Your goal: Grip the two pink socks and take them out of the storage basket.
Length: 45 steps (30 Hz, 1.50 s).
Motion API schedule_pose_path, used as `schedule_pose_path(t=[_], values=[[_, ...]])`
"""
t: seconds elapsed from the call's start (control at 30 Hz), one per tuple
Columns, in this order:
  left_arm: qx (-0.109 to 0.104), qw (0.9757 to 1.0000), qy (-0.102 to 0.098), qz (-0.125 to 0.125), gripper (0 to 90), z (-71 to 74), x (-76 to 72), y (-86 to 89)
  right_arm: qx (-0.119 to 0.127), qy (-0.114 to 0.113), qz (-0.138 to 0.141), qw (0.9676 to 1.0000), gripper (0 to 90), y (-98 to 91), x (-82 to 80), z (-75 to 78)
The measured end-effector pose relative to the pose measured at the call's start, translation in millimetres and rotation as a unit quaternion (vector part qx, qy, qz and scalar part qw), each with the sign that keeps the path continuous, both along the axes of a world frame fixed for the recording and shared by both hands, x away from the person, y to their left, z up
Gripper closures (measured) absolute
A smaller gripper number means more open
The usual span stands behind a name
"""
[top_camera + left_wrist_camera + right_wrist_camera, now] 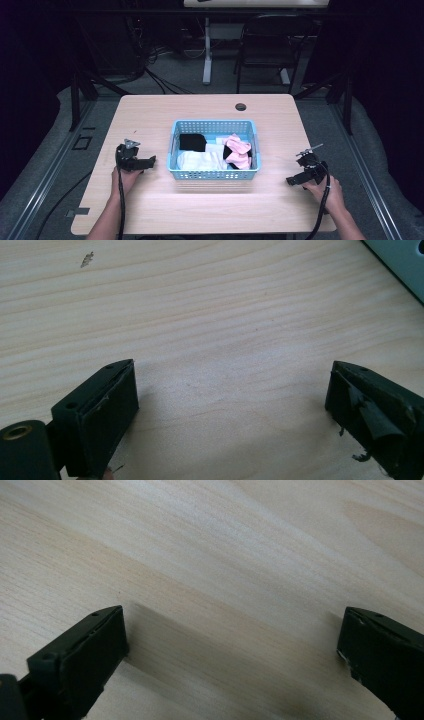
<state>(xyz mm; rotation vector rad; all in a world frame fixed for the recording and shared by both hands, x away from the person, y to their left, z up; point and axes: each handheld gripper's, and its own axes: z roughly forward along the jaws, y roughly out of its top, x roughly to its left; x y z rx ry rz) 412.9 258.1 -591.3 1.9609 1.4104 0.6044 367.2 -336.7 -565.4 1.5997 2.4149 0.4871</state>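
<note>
nothing looks started: the light blue perforated plastic basket sits mid-table on the pale wooden table, holding black, white and pink folded cloth items, all untouched. the left gripper rests left of the basket, the right gripper well apart on the right; both have jaws spread wide over bare wood, holding nothing. the left gripper view catches a basket corner; the high view alone shows the contents.
</note>
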Motion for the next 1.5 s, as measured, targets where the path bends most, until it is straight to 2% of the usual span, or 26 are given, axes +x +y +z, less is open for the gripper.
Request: schedule_pose_path(t=[0.07, 0.3, 0.47, 0.53, 0.73, 0.9, 1.03, 1.13, 1.23, 1.27, 1.3, 1.37, 1.47, 1.5], values=[[0.000, 1.0000, 0.000, 0.001, 6.6, 0.0, -0.1, -0.1, -0.009, 0.003, 0.006, 0.9999, 0.0, -1.0, 0.0, 1.0], [0.000, 1.0000, 0.000, 0.001, 6.6, 0.1, 0.0, -0.1, -0.003, 0.001, 0.006, 1.0000, 0.0, -0.7, 0.0, 0.7], [0.000, 1.0000, 0.000, 0.002, 6.6, 0.2, 0.0, -0.1, -0.012, 0.011, 0.014, 0.9998, 0.0, -0.6, 2.3, 1.9], [0.000, 1.0000, 0.001, 0.002, 6.6, 0.2, 0.1, 0.0, -0.006, 0.010, 0.011, 0.9999, 0.0, 0.1, 2.3, 1.6], [0.001, 1.0000, 0.001, 0.001, 6.8, 0.2, -3.0, -0.7, -0.011, 0.016, 0.018, 0.9996, 0.0, -0.6, 3.1, 2.6], [0.002, 1.0000, 0.001, -0.001, 6.9, 0.3, -3.6, -0.7, -0.009, 0.000, -0.013, 0.9999, 0.0, 0.9, 2.0, 0.9], [0.001, 1.0000, 0.001, -0.001, 6.9, 0.3, -3.4, -0.6, -0.006, -0.001, -0.016, 0.9999, 0.0, 1.8, 2.4, 0.4], [0.000, 1.0000, 0.002, -0.003, 6.9, 0.4, -3.1, -0.7, -0.015, 0.013, 0.001, 0.9998, 0.0, 1.1, 5.1, 2.3], [0.000, 1.0000, 0.001, -0.006, 6.9, 0.2, -2.6, -0.8, -0.010, 0.008, 0.001, 0.9999, 0.0, 0.6, 5.2, 1.6], [0.000, 1.0000, 0.000, -0.005, 6.9, 0.1, -2.5, -1.0, 0.003, -0.006, -0.012, 0.9999, 0.0, 1.5, 4.5, -0.7], [0.000, 1.0000, -0.001, -0.005, 6.9, 0.0, -2.5, -1.2, -0.009, 0.004, -0.007, 0.9999, 0.0, 1.2, 5.6, 1.2], [0.001, 1.0000, 0.001, -0.008, 6.8, 0.3, -1.8, -1.3, -0.015, 0.018, -0.006, 0.9997, 0.0, 1.9, 6.9, 2.5], [0.002, 0.9999, 0.002, -0.011, 6.8, 0.4, -0.8, -1.7, -0.015, 0.028, 0.003, 0.9995, 0.0, 1.6, 6.4, 3.2], [0.002, 0.9999, 0.002, -0.011, 6.8, 0.4, -0.7, -1.8, -0.008, 0.034, 0.003, 0.9994, 0.0, 0.8, 4.8, 4.0]])
